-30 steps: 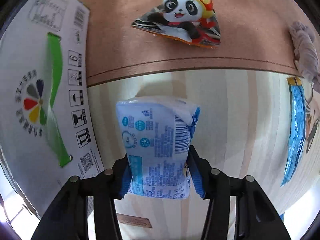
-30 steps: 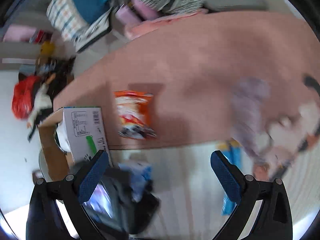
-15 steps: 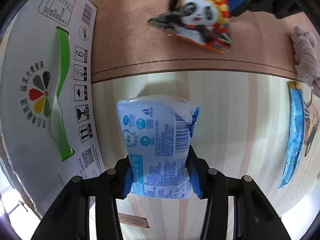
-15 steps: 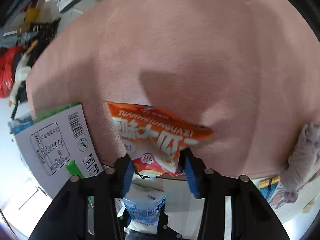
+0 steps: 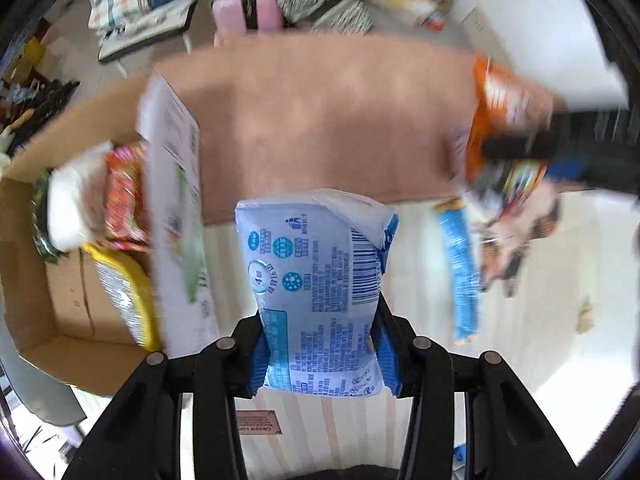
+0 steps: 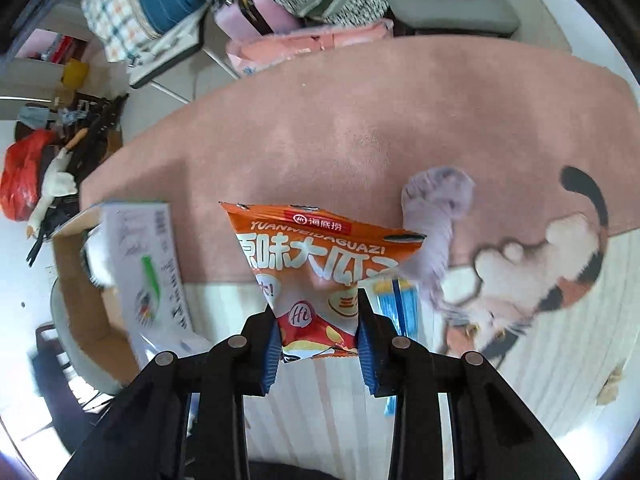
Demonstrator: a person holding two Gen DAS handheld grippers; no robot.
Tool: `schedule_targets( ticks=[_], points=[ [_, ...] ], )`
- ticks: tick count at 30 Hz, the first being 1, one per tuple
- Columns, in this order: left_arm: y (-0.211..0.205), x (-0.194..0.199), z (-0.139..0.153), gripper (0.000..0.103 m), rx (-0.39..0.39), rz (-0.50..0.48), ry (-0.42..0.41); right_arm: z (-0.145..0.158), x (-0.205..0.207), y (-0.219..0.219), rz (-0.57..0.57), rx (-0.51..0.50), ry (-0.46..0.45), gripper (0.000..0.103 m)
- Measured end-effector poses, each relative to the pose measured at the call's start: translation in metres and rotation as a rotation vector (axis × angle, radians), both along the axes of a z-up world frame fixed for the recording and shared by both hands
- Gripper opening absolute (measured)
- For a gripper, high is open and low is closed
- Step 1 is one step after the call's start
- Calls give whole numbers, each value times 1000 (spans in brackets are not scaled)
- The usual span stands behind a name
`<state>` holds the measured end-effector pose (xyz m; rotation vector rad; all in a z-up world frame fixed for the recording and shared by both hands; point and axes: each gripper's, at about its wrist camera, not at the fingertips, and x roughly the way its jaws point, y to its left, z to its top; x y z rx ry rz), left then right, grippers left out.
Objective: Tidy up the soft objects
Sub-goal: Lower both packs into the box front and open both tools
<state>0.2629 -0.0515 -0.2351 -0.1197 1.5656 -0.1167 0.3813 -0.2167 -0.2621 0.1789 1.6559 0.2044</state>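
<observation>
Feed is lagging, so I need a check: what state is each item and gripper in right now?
Left gripper: clamped on the blue tissue pack, lifted.
Right gripper: shut on the orange snack bag, lifted.
Cardboard box: open, partly filled.
Purple plush: lying on the pink rug.

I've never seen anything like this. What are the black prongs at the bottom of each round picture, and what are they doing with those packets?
No robot here: a person carries a two-fingered tool in each hand, each with a fisheye camera looking along its fingers. In the left camera's picture, the left hand-held gripper is shut on a pale blue plastic tissue pack. In the right camera's picture, the right hand-held gripper is shut on an orange foil snack bag. Below lie a pink rug, a purple plush toy and an open cardboard box holding other packets.
</observation>
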Motion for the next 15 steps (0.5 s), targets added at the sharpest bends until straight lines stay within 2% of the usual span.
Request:
schedule_targets(
  ticks=[4, 8, 12, 15],
  points=[
    [41, 0, 51, 41, -48, 18, -65, 38, -37, 16, 31, 55, -49, 34],
    [104, -6, 93, 41, -55, 36, -108, 64, -67, 73, 99, 126, -80, 34],
    [163, -9, 97, 41, -25, 67, -92, 71, -94, 156, 198, 201, -79, 34],
    [212, -16, 77, 41, 24, 94, -58, 60, -108, 216, 259, 223, -56, 34]
  ],
)
